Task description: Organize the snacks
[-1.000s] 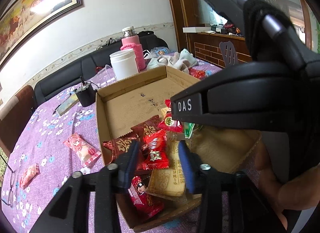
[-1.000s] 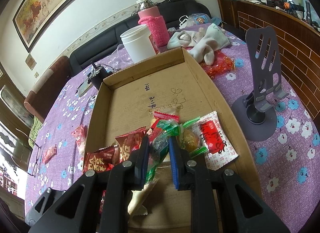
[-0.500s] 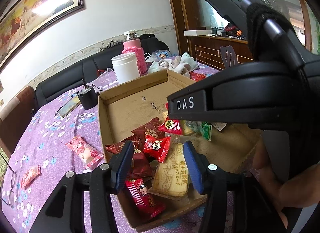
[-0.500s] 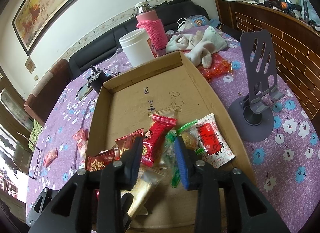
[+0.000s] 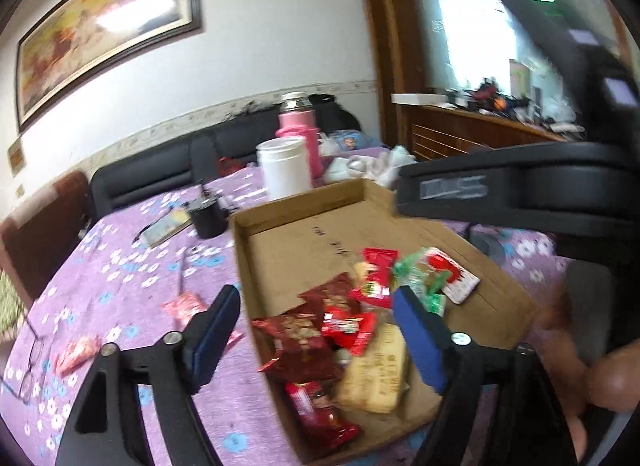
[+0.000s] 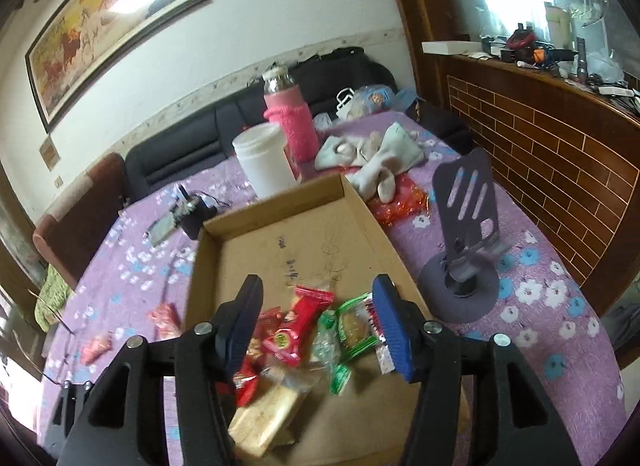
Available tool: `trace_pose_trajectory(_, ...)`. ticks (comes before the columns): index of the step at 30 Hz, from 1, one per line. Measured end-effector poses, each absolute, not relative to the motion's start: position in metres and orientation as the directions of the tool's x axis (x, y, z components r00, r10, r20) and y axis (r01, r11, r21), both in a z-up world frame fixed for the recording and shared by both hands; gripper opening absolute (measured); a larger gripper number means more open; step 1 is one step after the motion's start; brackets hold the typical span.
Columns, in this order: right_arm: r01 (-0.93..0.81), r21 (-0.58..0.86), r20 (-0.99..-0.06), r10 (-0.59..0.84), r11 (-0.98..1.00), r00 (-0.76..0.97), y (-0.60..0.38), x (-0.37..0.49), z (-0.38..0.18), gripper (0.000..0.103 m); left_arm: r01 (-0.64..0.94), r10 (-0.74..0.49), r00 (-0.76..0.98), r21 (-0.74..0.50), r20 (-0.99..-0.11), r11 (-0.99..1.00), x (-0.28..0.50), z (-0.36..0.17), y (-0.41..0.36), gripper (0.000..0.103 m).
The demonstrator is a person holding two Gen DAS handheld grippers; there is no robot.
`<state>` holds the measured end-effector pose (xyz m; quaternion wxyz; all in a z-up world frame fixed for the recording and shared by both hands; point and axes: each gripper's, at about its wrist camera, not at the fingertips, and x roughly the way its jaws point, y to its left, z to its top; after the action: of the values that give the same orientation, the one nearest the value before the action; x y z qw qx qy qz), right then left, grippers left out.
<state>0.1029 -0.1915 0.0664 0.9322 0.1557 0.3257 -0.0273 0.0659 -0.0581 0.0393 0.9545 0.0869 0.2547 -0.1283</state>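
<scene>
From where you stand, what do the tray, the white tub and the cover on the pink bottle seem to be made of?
The tray looks like plain brown corrugated cardboard: matte, with folded walls and pen marks on its floor. The white tub seems to be smooth, opaque plastic with a faint sheen. The cover on the pink bottle looks like fuzzy knitted or terry cloth; which one is hard to tell.

Both wrist cams look forward and down along their fingers, close over the box on the worktop. Left view sits further left. Shared: box, white jar, sofa, painting.
</scene>
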Motion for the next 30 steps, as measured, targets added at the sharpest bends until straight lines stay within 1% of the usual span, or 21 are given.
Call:
trace_pose_trajectory(1,0.145,0.278,-0.606,0.057,0.95,0.793,-0.19,0.098,0.07,0.069,0.281,-0.199,0.828,0.082,-0.524,0.956,0.067,0.042,-0.053,0.083)
trace_pose_trajectory(3,0.14,0.253,-0.585,0.036,0.957,0.81,-0.184,0.083,0.08,0.074,0.278,-0.207,0.807,0.047,-0.553,0.959,0.068,0.047,-0.041,0.085)
trace_pose_trajectory(4,0.14,0.237,-0.579,0.024,0.961,0.815,-0.181,0.076,0.082,0.075,0.277,-0.21,0.796,0.034,-0.567,0.96,0.067,0.05,-0.036,0.086)
trace_pose_trajectory(6,0.131,0.205,-0.577,0.011,0.97,0.817,-0.175,0.062,0.084,0.077,0.267,-0.202,0.784,0.025,-0.587,0.963,0.062,0.054,-0.023,0.093)
trace_pose_trajectory(9,0.114,0.172,-0.592,0.01,0.979,0.806,-0.166,0.038,0.081,0.083,0.24,-0.151,0.777,0.065,-0.612,0.969,0.042,0.054,-0.006,0.096)
trace_pose_trajectory(11,0.113,0.158,-0.589,0.002,0.981,0.808,-0.161,0.018,0.075,0.089,0.227,-0.113,0.763,0.1,-0.637,0.969,0.025,0.049,0.006,0.098)
trace_pose_trajectory(12,0.114,0.149,-0.586,-0.005,0.982,0.81,-0.158,0.008,0.071,0.093,0.228,-0.113,0.753,0.097,-0.648,0.969,0.017,0.045,0.012,0.1)
trace_pose_trajectory(15,0.136,0.102,-0.587,-0.05,0.985,0.808,-0.148,-0.017,0.053,0.094,0.249,-0.15,0.746,0.063,-0.649,0.967,-0.004,0.029,0.023,0.1)
trace_pose_trajectory(19,0.136,0.044,-0.596,-0.083,0.99,0.799,-0.131,-0.034,0.041,0.094,0.233,-0.115,0.765,0.106,-0.634,0.967,-0.019,0.01,0.023,0.1)
trace_pose_trajectory(21,0.138,0.025,-0.592,-0.096,0.99,0.8,-0.126,-0.038,0.04,0.094,0.251,-0.127,0.743,0.098,-0.657,0.963,-0.019,0.008,0.023,0.101)
trace_pose_trajectory(23,0.149,0.025,-0.58,-0.107,0.989,0.808,-0.125,-0.041,0.039,0.096,0.261,-0.159,0.732,0.056,-0.662,0.964,-0.017,0.008,0.029,0.101)
trace_pose_trajectory(24,0.156,0.025,-0.573,-0.113,0.987,0.812,-0.125,-0.043,0.038,0.099,0.259,-0.17,0.724,0.035,-0.669,0.965,-0.016,0.008,0.033,0.102)
trace_pose_trajectory(26,0.177,0.035,-0.559,-0.128,0.984,0.819,-0.128,-0.046,0.033,0.099,0.254,-0.182,0.708,0.005,-0.683,0.967,-0.014,0.007,0.038,0.102)
trace_pose_trajectory(30,0.221,0.068,-0.595,-0.138,0.973,0.792,-0.138,-0.04,0.027,0.1,0.263,-0.228,0.679,-0.058,-0.698,0.963,-0.012,0.006,0.044,0.102)
